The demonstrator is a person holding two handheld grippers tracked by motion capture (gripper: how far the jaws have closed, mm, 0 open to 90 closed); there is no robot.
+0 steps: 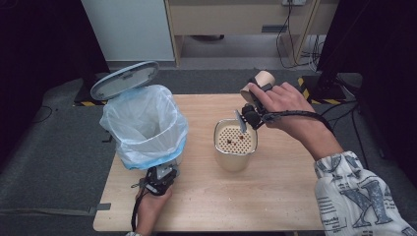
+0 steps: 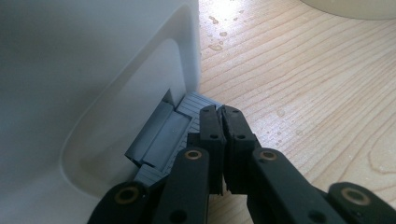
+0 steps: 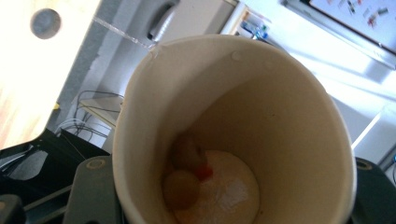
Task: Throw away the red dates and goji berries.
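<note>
Tipping the cup over the strainer, pedal held down

Your right claw (image 1: 255,101) grips a paper cup (image 1: 257,83) around its wall, tilted so its mouth leans toward the strainer pot (image 1: 235,145) in the middle of the desk (image 1: 275,196). In the right gripper view a few soft lumps of leftover food (image 3: 187,179) sit at the cup's bottom, so the emptying looks unfinished. Your left claw (image 1: 158,181) is closed on nothing, its tips resting on the grey pedal (image 2: 163,135) at the foot of the bin (image 1: 145,125), whose lid (image 1: 124,78) stands open.

Next, you probably need a steeper tilt or a shake over the pot, then to carry the cup to the bin's bag while the pedal stays pressed.

Pale wood with water drops (image 2: 217,44) near the bin forms the desk top. Grey carpet (image 1: 49,147) lies around it, with cables (image 1: 295,49) and a light cabinet (image 1: 236,19) beyond.
</note>
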